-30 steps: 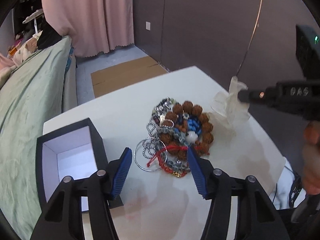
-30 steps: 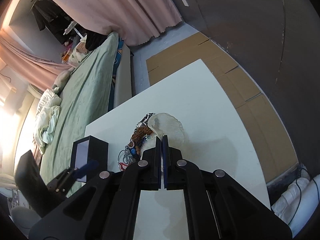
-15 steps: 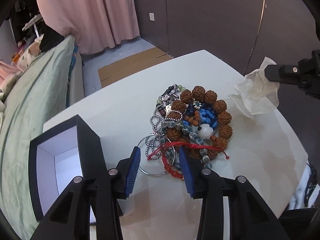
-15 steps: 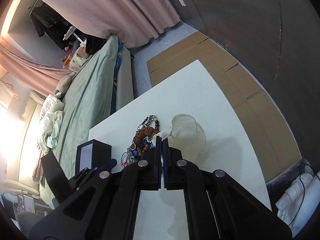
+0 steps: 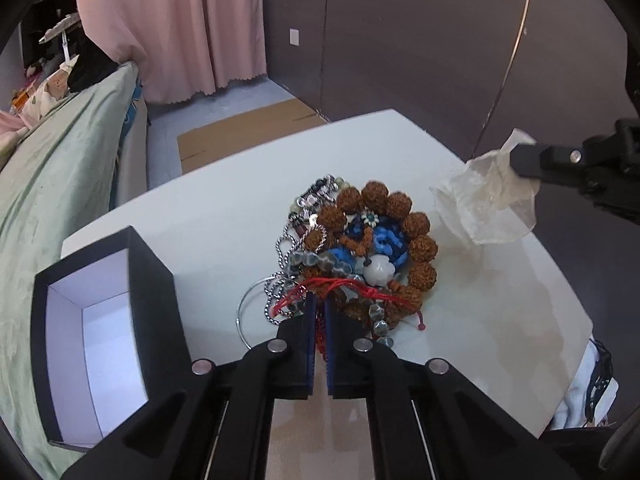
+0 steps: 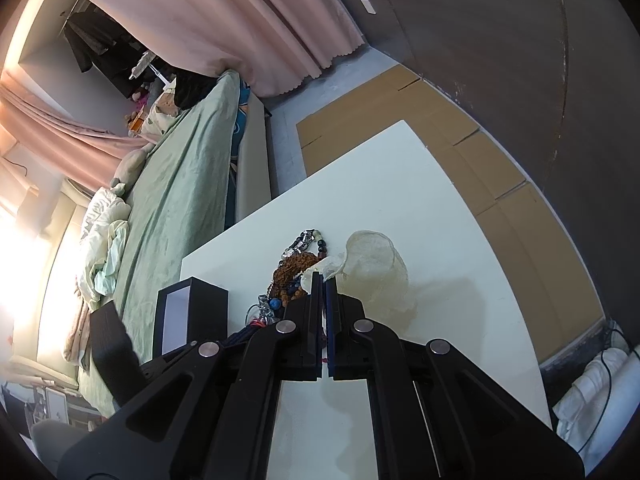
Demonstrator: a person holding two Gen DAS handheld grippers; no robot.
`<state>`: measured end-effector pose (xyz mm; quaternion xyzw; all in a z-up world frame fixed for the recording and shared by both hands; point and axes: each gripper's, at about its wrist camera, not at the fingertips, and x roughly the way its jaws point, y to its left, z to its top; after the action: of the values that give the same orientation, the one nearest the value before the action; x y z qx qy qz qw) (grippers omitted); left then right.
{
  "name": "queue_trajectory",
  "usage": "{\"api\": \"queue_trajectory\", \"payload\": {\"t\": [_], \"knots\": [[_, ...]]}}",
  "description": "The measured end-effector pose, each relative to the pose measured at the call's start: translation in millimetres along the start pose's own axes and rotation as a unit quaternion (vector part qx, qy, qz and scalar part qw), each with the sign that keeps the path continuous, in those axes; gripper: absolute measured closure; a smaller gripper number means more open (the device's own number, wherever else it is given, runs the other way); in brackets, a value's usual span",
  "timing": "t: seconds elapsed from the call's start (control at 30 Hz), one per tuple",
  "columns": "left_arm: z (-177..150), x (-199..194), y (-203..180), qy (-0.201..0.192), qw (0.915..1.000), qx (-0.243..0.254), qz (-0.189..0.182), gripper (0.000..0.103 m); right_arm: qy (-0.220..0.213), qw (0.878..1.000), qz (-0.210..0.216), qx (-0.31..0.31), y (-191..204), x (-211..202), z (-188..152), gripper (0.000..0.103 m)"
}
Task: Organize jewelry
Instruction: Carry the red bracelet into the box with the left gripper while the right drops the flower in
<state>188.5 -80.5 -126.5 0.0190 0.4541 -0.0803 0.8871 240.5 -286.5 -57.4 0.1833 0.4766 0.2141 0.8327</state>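
Note:
A pile of jewelry (image 5: 352, 248) lies on the white table (image 5: 224, 216): brown bead bracelet, blue beads, silver chains, a silver hoop, red cords. It also shows in the right wrist view (image 6: 290, 276). My left gripper (image 5: 318, 300) is shut on a red string bracelet (image 5: 320, 328) at the pile's near edge. My right gripper (image 6: 323, 280) is shut on a sheer white pouch (image 6: 376, 268), held above the table right of the pile; the pouch also shows in the left wrist view (image 5: 488, 204). An open black box (image 5: 100, 332) with white lining stands left of the pile.
A bed with a green cover (image 5: 48, 168) runs along the table's left side. Flattened cardboard (image 6: 440, 152) lies on the floor beyond the table. A dark wall (image 5: 420, 40) and pink curtain (image 5: 172, 24) stand behind. Cables (image 6: 600, 392) lie at the right.
My left gripper moved forward to the pile and closed its fingers on the red string bracelet. My right gripper carried the pouch up and to the right, away from the pile.

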Motion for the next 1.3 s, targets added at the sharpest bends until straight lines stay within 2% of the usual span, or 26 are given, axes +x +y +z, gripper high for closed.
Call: {"api": "queue_trajectory", "payload": {"t": [0.2,0.37,0.57,0.77,1.07,1.1,1.17,1.2,1.23,1.3], "knots": [[1.2,-28.0,10.8,-0.029,0.9990,-0.031,-0.013,0.102,-0.006,1.000,0.013,-0.010,11.8,0.6,-1.5,0.100],[1.3,-54.5,23.4,-0.055,0.9968,-0.052,-0.023,0.102,-0.030,0.998,0.038,-0.027,29.0,-4.6,-4.4,0.100],[-5.8,-85.2,33.9,-0.081,0.9937,-0.069,-0.036,0.102,-0.031,0.998,0.049,-0.037,44.4,0.5,-11.3,0.100],[-12.7,-110.2,54.2,-0.102,0.9904,-0.090,-0.025,0.101,-0.043,0.995,0.074,-0.048,63.5,1.0,-18.5,0.100],[-23.6,-130.2,100.9,-0.120,0.9810,-0.152,-0.003,0.101,-0.051,0.991,0.109,-0.060,98.0,11.1,-27.7,0.100],[-25.0,-130.5,104.7,-0.119,0.9803,-0.158,-0.002,0.099,-0.050,0.991,0.111,-0.061,100.5,12.9,-28.0,0.100],[-26.7,-129.7,113.1,-0.109,0.9793,-0.171,0.001,0.078,-0.046,0.990,0.117,-0.060,106.4,17.0,-30.2,0.100],[-26.3,-130.2,115.9,-0.108,0.9783,-0.177,0.005,0.043,-0.044,0.990,0.122,-0.060,109.9,19.0,-31.1,0.100],[-28.4,-134.8,119.1,-0.120,0.9751,-0.186,0.010,0.023,-0.044,0.989,0.129,-0.060,113.4,20.5,-32.3,0.100],[-29.0,-143.2,123.2,-0.144,0.9705,-0.193,0.009,0.024,-0.044,0.987,0.143,-0.063,119.8,21.8,-35.3,0.100]]}}
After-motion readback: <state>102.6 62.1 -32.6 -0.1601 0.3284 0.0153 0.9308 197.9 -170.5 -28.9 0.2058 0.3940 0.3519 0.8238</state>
